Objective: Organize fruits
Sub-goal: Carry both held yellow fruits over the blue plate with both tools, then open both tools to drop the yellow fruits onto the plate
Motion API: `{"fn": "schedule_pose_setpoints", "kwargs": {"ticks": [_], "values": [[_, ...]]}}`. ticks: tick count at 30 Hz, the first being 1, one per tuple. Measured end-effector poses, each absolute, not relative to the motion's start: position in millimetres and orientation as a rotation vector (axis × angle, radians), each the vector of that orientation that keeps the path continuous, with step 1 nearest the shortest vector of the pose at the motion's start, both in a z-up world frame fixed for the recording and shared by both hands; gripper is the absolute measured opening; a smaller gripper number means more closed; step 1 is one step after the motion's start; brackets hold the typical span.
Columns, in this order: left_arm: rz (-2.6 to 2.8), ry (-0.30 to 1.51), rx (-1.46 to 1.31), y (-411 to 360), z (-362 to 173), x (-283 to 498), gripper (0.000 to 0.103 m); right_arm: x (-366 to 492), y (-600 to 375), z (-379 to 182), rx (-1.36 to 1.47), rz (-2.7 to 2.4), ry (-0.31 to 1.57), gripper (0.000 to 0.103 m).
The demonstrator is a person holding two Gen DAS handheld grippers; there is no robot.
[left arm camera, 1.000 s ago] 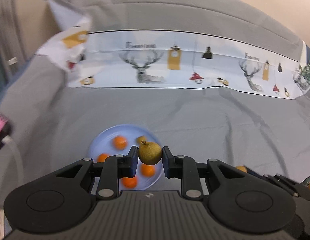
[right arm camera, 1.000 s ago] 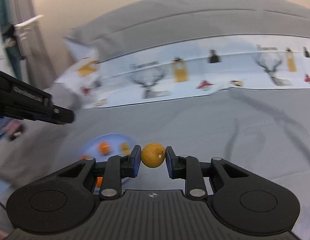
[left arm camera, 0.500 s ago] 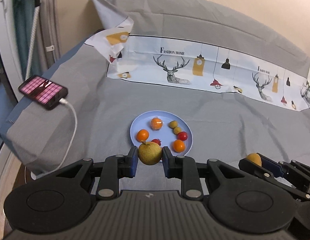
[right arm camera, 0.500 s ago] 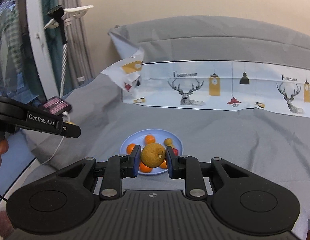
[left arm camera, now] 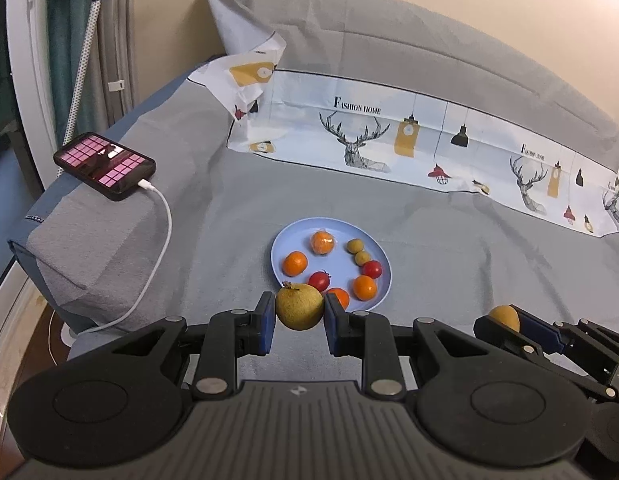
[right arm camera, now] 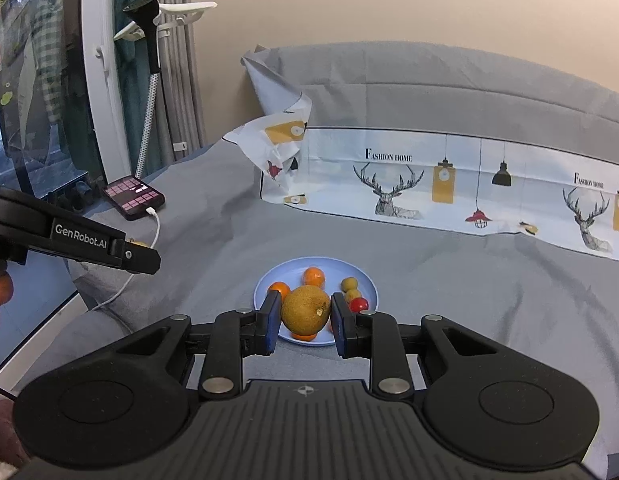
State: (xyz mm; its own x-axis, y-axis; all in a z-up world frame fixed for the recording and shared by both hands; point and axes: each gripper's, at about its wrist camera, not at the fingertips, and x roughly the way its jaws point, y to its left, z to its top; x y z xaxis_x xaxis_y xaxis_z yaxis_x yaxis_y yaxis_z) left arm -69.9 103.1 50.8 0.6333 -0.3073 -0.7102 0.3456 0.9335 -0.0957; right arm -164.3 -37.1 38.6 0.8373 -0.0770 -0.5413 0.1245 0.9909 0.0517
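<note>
Currently each pair of tongs is clamped on one round fruit, held in the air over a grey bedsheet (left arm camera: pixel 449 240), so the main risk is a drop. The left tongs (left arm camera: pixel 299 312) pinch a yellow-green, pear-like fruit with a short brown stem (left arm camera: pixel 299 306) at the lower centre of the left view. The right tongs (right arm camera: pixel 305 316) pinch a rough-skinned, yellow-brown round fruit (right arm camera: pixel 305 314) at the centre of the right view. Both fruits are smooth spheres gripped only at their sides; if released too high, either would likely roll across the soft, creased sheet. Just beyond both tongs lies a pale blue round plate (left arm camera: pixel 373 248). It already holds orange mandarins (left arm camera: pixel 295 263), small red tomatoes (left arm camera: pixel 372 268) and two little olive-green fruits (left arm camera: pixel 354 245). Free space on the plate is scarce, so a large fruit set down there could knock the small ones over the low rim. A black phone with a glowing pink screen (left arm camera: pixel 104 165) and a white charging cable (left arm camera: pixel 161 240) sit at the left of the frame, well apart from the plate.
</note>
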Motion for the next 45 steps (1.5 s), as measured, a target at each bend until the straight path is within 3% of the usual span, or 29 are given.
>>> {"fn": "schedule_pose_setpoints", "kwargs": {"ticks": [25, 45], "values": [[-0.339, 0.947, 0.087, 71, 12, 13, 0.028, -98, -67, -7, 0.131, -0.112, 0.713, 0.028], [-0.310, 1.106, 0.248, -13, -85, 131, 0.028, 24, -114, -100, 0.106, -0.086, 0.843, 0.028]]}}
